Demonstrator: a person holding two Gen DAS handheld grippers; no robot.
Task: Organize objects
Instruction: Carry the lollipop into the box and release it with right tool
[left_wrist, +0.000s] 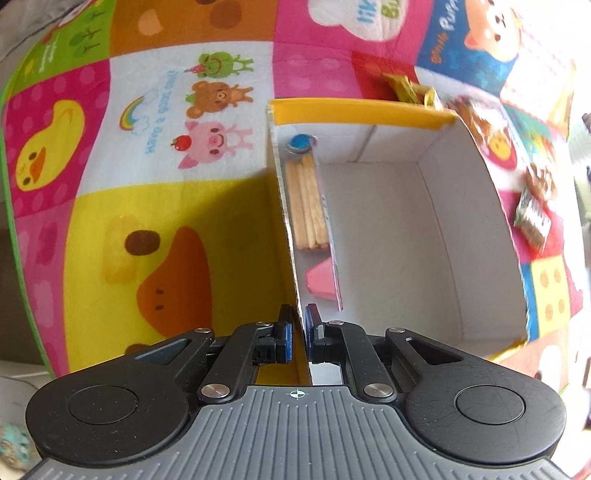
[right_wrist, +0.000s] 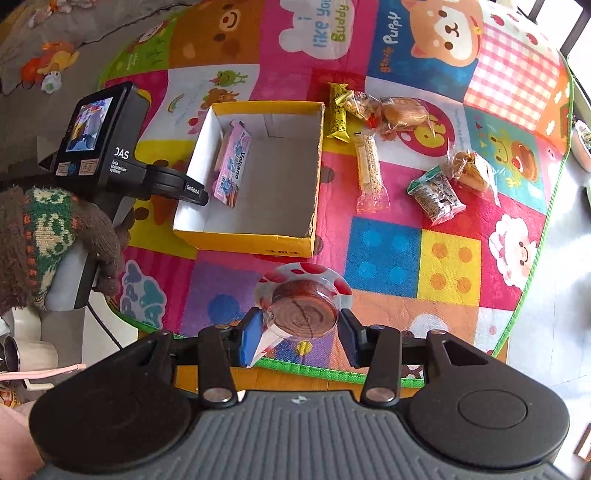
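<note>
A yellow cardboard box (right_wrist: 288, 243) with a white inside stands on the colourful play mat. My left gripper (left_wrist: 298, 325) is shut on the box's left wall (left_wrist: 286, 206), one pad on each side; in the right wrist view that gripper (right_wrist: 195, 192) clamps the same wall. A pink biscuit-stick packet (right_wrist: 232, 166) leans against that wall inside the box, showing its sticks (left_wrist: 306, 203). My right gripper (right_wrist: 301, 334) is shut on a round snack in a clear wrapper with red marks (right_wrist: 303, 306), held above the mat in front of the box.
Right of the box lie several wrapped snacks: a yellow bar (right_wrist: 339, 110), a long sesame bar (right_wrist: 369, 171), clear bags of pastries (right_wrist: 400, 110), a green-edged packet (right_wrist: 436, 194). The mat's green edge (right_wrist: 532, 258) runs along the right. A knitted sleeve (right_wrist: 44, 236) holds the left gripper.
</note>
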